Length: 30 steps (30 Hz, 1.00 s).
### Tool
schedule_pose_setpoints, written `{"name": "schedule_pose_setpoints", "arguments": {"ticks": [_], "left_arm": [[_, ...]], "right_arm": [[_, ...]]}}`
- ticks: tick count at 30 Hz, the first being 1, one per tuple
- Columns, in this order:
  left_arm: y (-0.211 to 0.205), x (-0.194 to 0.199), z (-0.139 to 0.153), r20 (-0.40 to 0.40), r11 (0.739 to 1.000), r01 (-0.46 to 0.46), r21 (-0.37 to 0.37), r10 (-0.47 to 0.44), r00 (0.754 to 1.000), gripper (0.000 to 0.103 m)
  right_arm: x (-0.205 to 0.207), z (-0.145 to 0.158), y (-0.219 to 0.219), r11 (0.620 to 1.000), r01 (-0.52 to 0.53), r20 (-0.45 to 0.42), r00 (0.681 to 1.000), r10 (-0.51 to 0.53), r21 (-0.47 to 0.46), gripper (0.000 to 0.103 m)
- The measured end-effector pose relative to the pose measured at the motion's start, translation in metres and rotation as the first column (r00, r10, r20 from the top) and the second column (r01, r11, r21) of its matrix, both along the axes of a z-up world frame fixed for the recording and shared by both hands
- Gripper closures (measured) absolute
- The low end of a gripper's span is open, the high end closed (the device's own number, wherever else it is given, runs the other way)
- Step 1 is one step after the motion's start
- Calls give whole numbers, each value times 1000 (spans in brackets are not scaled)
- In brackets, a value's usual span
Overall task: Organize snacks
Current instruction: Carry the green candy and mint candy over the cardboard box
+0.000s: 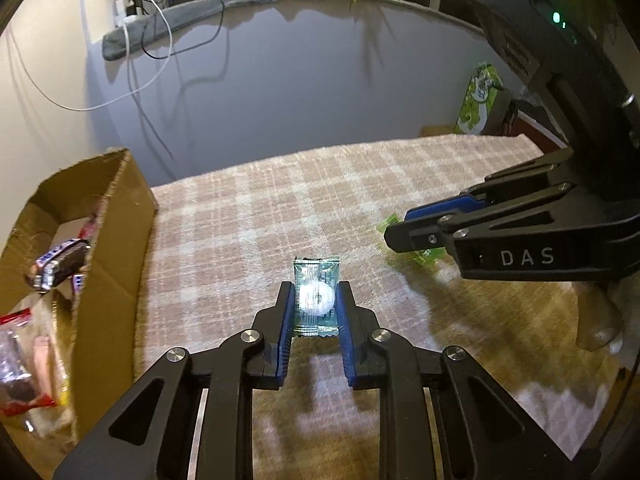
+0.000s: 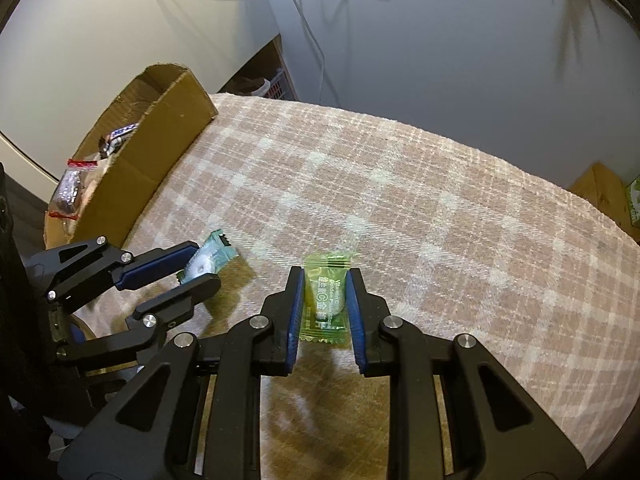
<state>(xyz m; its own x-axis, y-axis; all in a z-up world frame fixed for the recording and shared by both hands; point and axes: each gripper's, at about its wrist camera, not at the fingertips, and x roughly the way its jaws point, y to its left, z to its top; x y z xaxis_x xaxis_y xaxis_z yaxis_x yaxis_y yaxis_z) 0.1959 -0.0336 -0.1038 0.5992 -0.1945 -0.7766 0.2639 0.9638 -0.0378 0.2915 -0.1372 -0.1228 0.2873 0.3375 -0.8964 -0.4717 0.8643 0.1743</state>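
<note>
Left tongs (image 1: 316,304) clamped on teal candy sachet (image 1: 317,294); right tongs (image 2: 324,300) clamped on green vitamin C sachet (image 2: 325,300), both low over plaid tabletop (image 2: 400,200). Light, crinkly, slippery wrappers; grip across tablet bulge. Cardboard box (image 1: 116,240) left.

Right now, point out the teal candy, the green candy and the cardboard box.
teal candy (image 1: 316,298): left wrist view, white tablet inside.
green candy (image 2: 325,300): right wrist view, printed wrapper middle.
cardboard box (image 2: 160,148): right wrist view, outer side wall.

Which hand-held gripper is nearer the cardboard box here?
Left. The left hand-held gripper, shut on the teal candy, sits next to the cardboard box. The right hand-held gripper, holding the green candy, is farther out on the plaid cloth.
</note>
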Motion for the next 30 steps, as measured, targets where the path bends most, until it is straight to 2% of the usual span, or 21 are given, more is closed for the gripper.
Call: {"name": "schedule_pose_setpoints", "arguments": {"ticks": [7,17,24,30], "left_arm": [[13,-16,23,56,1000,-21,-17,22,998,84],[48,-36,50,125,997,-71,-39,75,989,84],[73,-46,58,154,992,-117,-42,122,981,84],[103,-55,60,180,979,-199,-35,202,963,84]], "right_arm": [[-13,19,11,1000,-24,37,999,24,6,81],[-29,44,48,997,-80,90,993,79,17,81],[-36,54,78,992,-124,119,986,119,32,81],[-40,66,111,984,-165,154,976,153,68,81]]}}
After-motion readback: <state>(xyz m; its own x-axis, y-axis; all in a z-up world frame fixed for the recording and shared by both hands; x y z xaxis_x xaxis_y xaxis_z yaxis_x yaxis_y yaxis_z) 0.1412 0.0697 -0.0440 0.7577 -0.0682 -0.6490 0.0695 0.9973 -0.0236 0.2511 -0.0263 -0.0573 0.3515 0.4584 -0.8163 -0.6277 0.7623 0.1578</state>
